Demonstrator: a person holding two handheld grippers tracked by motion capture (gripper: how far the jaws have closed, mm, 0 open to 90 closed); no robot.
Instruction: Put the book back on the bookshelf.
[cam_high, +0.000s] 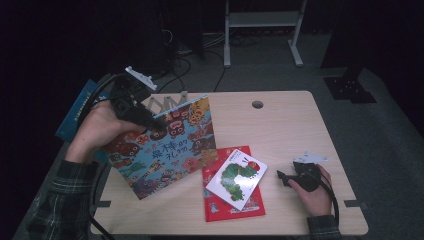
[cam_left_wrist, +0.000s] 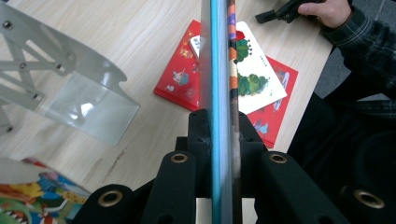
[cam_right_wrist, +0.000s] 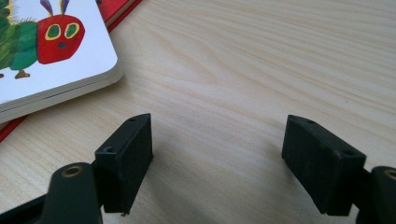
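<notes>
Plainly, my left gripper (cam_high: 150, 121) was clamped on the upper edge of the blue picture book (cam_high: 165, 150), which hung tilted above the worktop (cam_high: 280, 115) in front of the metal book stand (cam_high: 165, 103). My right gripper (cam_right_wrist: 217, 163) sat wide open and empty beside the caterpillar book (cam_high: 236, 178) lying on the red book (cam_high: 220, 207). With so narrow a pinch, I judged the book could swing — or slip — and knock the stand.
</notes>
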